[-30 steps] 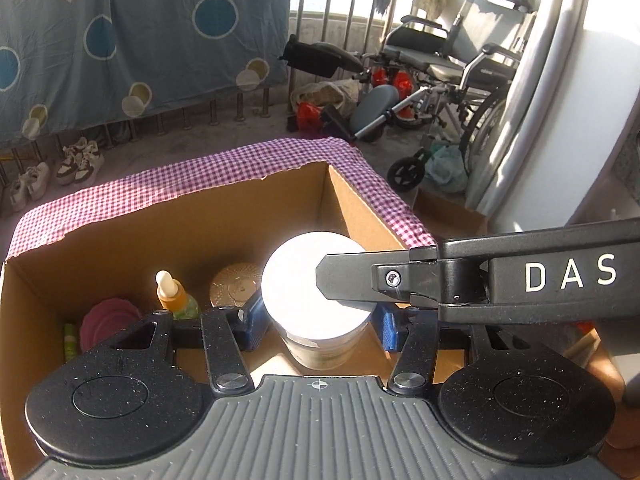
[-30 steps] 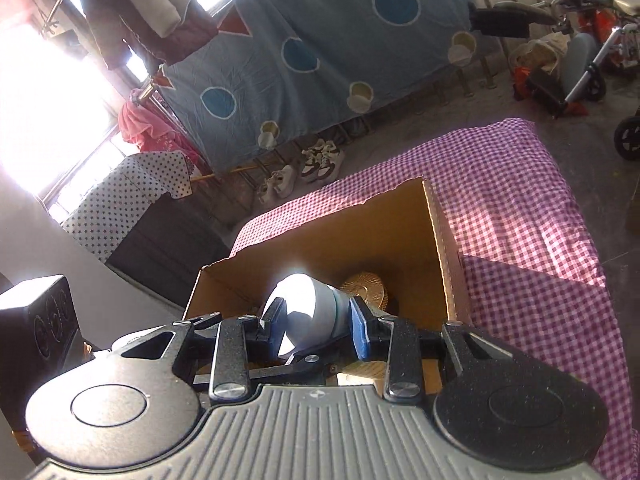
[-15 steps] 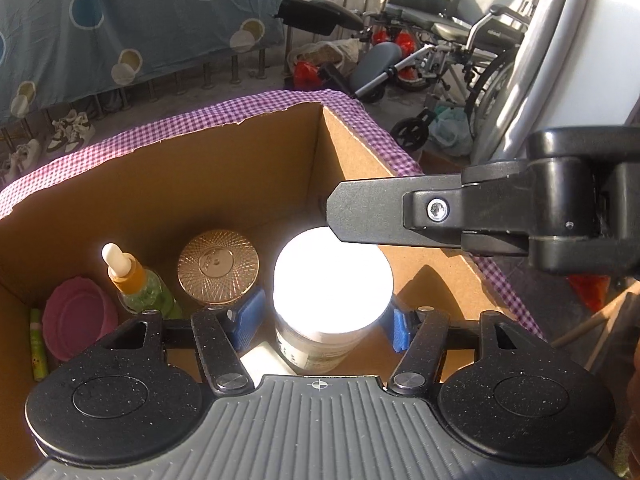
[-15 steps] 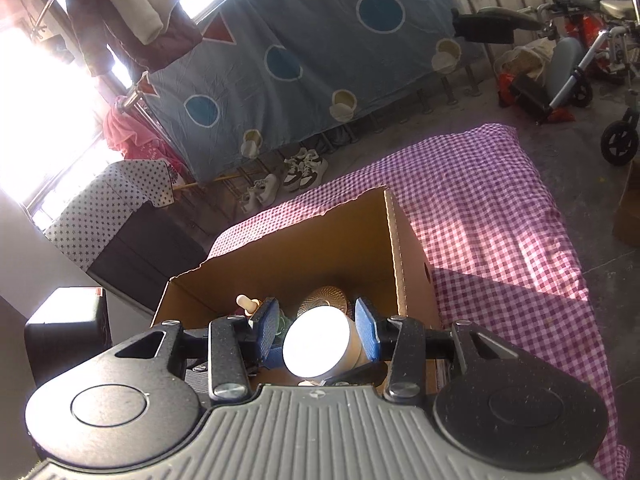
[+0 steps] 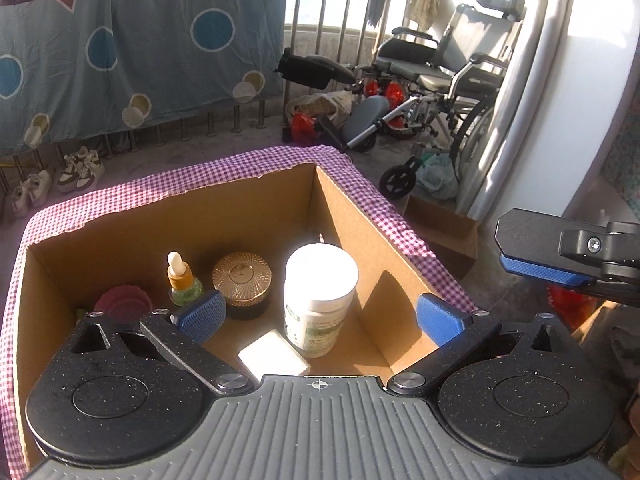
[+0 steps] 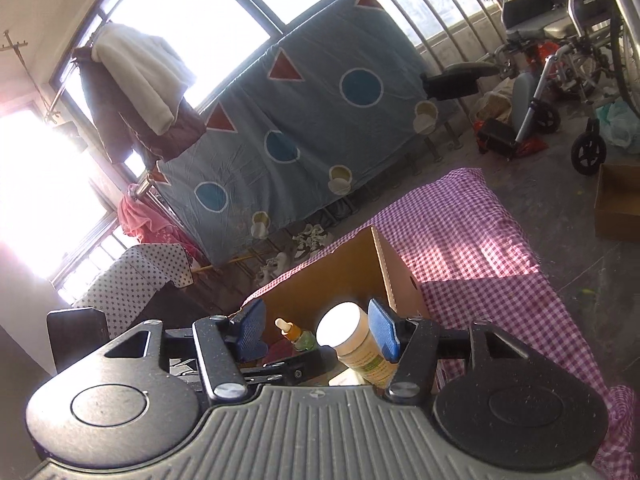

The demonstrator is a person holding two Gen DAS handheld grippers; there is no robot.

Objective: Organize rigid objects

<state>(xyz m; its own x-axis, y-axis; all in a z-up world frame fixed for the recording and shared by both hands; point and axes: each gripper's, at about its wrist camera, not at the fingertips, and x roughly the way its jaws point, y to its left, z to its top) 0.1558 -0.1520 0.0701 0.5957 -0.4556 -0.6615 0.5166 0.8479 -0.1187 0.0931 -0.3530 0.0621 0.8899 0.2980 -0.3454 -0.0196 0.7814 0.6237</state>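
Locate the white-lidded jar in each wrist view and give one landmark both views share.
Left wrist: the white-lidded jar stands upright in the cardboard box, right of centre, beside the gold-lidded jar.
Right wrist: the jar is low at centre, just inside the right fingertip.
Shared landmark: the dropper bottle, left of the jar in both.

Each black hand-held gripper [image 5: 320,316] has blue ribbed pads [image 5: 200,314].

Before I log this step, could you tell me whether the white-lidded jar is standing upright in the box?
Upright: the white-lidded jar stands on the cardboard box floor, lid up.
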